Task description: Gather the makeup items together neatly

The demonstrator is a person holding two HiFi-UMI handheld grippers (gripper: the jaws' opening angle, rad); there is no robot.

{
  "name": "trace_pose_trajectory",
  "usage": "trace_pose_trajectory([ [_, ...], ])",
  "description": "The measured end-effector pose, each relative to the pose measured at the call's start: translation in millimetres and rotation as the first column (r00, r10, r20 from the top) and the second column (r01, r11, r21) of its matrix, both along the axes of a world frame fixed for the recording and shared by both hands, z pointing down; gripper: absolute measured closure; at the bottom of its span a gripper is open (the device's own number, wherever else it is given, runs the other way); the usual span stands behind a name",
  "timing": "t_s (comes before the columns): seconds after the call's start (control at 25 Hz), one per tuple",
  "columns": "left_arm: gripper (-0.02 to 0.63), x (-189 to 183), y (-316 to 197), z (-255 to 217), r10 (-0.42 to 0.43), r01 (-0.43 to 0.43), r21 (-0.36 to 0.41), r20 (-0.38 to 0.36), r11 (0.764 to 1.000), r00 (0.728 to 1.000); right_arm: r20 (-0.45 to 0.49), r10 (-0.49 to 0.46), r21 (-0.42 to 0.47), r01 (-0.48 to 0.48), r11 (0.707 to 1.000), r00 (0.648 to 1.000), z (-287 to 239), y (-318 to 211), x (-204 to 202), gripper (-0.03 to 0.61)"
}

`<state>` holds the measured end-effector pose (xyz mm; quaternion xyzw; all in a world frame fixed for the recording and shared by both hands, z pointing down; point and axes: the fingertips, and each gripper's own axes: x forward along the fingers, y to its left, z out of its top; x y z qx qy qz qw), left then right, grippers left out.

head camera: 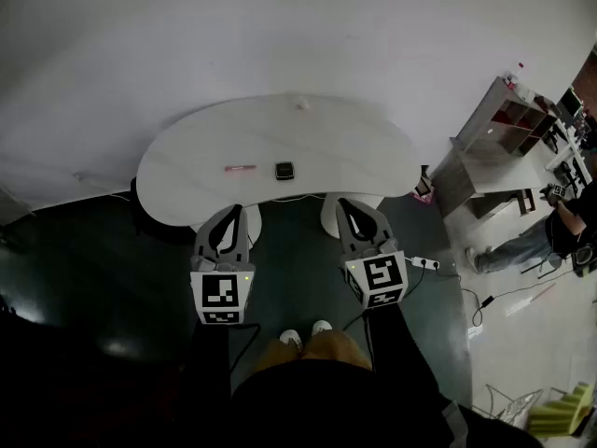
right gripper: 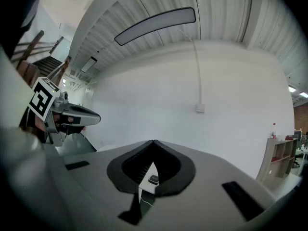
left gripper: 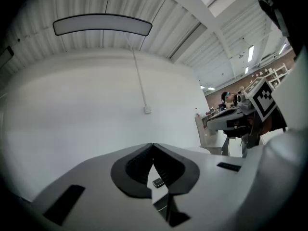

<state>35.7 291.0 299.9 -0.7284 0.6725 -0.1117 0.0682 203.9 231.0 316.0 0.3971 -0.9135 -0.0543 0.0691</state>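
Note:
On the white kidney-shaped table (head camera: pixel 187 171) lie a slim pink stick (head camera: pixel 240 168), a black square compact (head camera: pixel 284 170) beside it, and a small pale item (head camera: pixel 302 104) near the far edge. My left gripper (head camera: pixel 236 210) and right gripper (head camera: pixel 342 203) hover side by side over the floor just short of the table's near edge, both shut and holding nothing. Below the closed tips, the black compact (left gripper: pixel 158 182) shows in the left gripper view, and the compact (right gripper: pixel 153 179) shows the same way in the right gripper view. The jaws hide the other items there.
Two white pedestals carry the table; one pedestal (head camera: pixel 328 217) stands between my grippers. A power strip (head camera: pixel 424 262) with cables lies on the dark floor at the right. A grey shelf unit (head camera: pixel 504 129) and a person (head camera: pixel 560 227) are farther right. A wall lies behind the table.

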Motion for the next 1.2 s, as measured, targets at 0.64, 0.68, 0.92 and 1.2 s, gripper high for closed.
trace_pose_trajectory([
  [0.64, 0.599, -10.2, 0.9, 0.2, -0.008, 0.008, 0.01, -0.025, 1.0, 1.0, -0.008, -0.028, 0.022, 0.028, 0.999, 1.0, -0.6, 2.6, -12.7, 0.552],
  [0.68, 0.6, -11.4, 0.8, -0.2, -0.009, 0.009, 0.009, -0.029, 1.0, 1.0, -0.007, -0.03, 0.022, 0.031, 0.999, 1.0, -1.6, 1.6, -14.0, 0.552],
  [0.92, 0.599, -15.6, 3.5, 0.5, -0.009, 0.009, 0.004, -0.035, 1.0, 0.999, 0.013, -0.02, 0.017, 0.02, 1.0, 1.0, 1.1, -2.7, -17.8, 0.552],
  [1.2, 0.6, -18.1, -3.7, 8.9, -0.006, 0.006, -0.012, -0.035, 1.0, 0.999, 0.032, -0.001, 0.018, 0.001, 1.0, 0.999, 5.8, -12.1, -15.5, 0.552],
])
